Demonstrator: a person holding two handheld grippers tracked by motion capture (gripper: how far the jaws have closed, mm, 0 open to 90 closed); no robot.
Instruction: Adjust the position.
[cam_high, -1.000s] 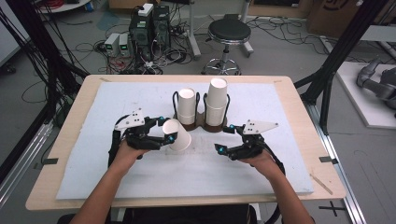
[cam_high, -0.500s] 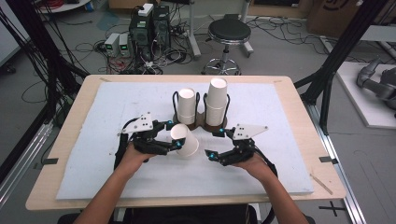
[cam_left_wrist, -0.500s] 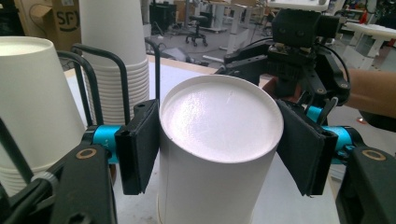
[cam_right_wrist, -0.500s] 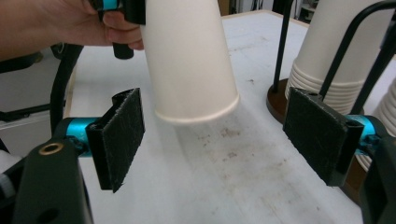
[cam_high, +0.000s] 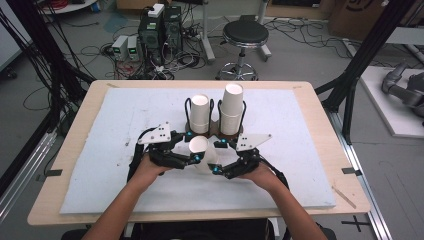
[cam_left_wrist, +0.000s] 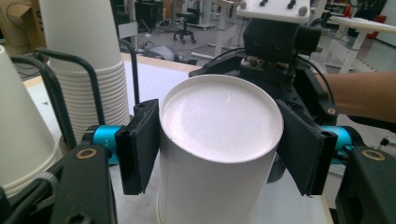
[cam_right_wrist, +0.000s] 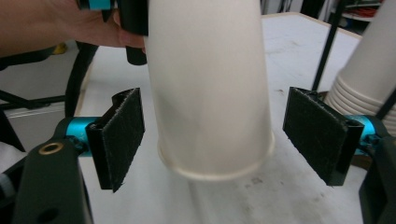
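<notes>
Cup: single white paper cup (cam_high: 201, 151), upside down, base up, held off the tabletop (cam_high: 310, 170) near the middle of its near edge, just in front of the rack.
Left hand-held gripper (cam_high: 196, 159): clamped on the cup's upper wall, just under the base; pads press both sides in the left gripper view (cam_left_wrist: 219, 140).
Right hand-held gripper (cam_high: 215, 170): jaws wide, one pad either side of the cup's lower wall near the rim (cam_right_wrist: 212, 158), clear gaps both sides, not gripping.
Rack: wire holder (cam_high: 216, 131) at tabletop centre, two inverted cup stacks; left stack (cam_high: 200, 111) shorter, right stack (cam_high: 232, 107) taller.
Step, as judged: hand-over or two-handed hold of one cup taken from a stack.
Next move calls for: right jaws closing squarely above the rim, lightly, since thin paper buckles; left grip steady until then.
</notes>
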